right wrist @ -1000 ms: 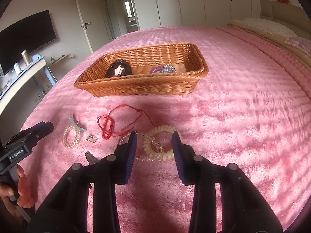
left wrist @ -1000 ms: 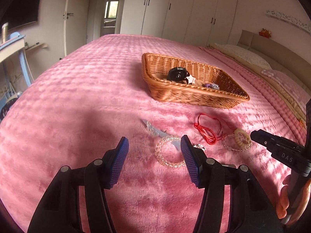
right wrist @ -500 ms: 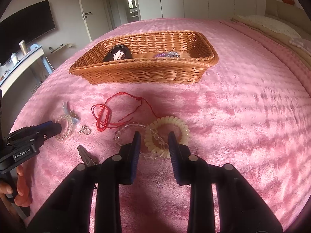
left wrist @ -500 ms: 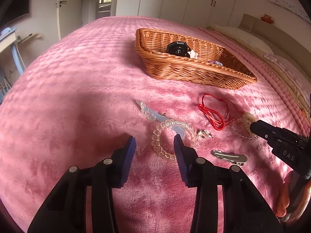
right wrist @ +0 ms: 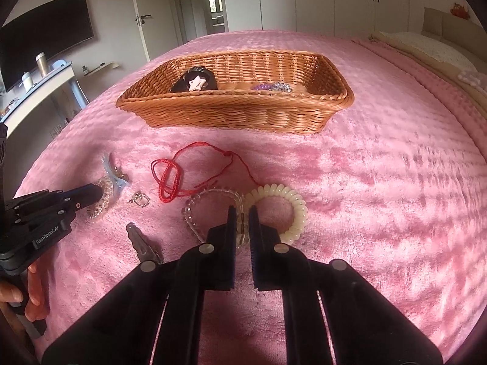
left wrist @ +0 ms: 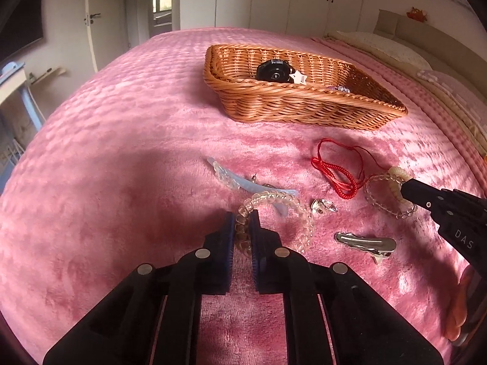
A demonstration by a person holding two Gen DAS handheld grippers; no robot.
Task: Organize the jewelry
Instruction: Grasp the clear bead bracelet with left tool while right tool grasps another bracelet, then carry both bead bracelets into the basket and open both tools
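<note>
My left gripper (left wrist: 242, 228) is shut on the near side of a clear beaded bracelet (left wrist: 292, 210) that lies on the pink bedspread. My right gripper (right wrist: 242, 225) is shut on a clear crystal bead bracelet (right wrist: 194, 210) where it meets a cream coil hair tie (right wrist: 296, 210). A wicker basket (left wrist: 304, 106) stands farther back and holds a black round item (left wrist: 274, 71), a star clip and purple beads. It also shows in the right wrist view (right wrist: 237, 112). The left gripper shows in the right wrist view (right wrist: 94, 194).
On the bedspread lie a red cord (left wrist: 338, 173), a pale blue hair clip (left wrist: 240, 182), a small ring (left wrist: 324, 205) and a metal hair clip (left wrist: 365, 241). Pillows (left wrist: 395, 45) lie at the right. A desk (right wrist: 36, 91) stands left of the bed.
Both grippers moved forward and down and closed, the left on the clear beaded bracelet, the right on the crystal bracelet beside the coil tie.
</note>
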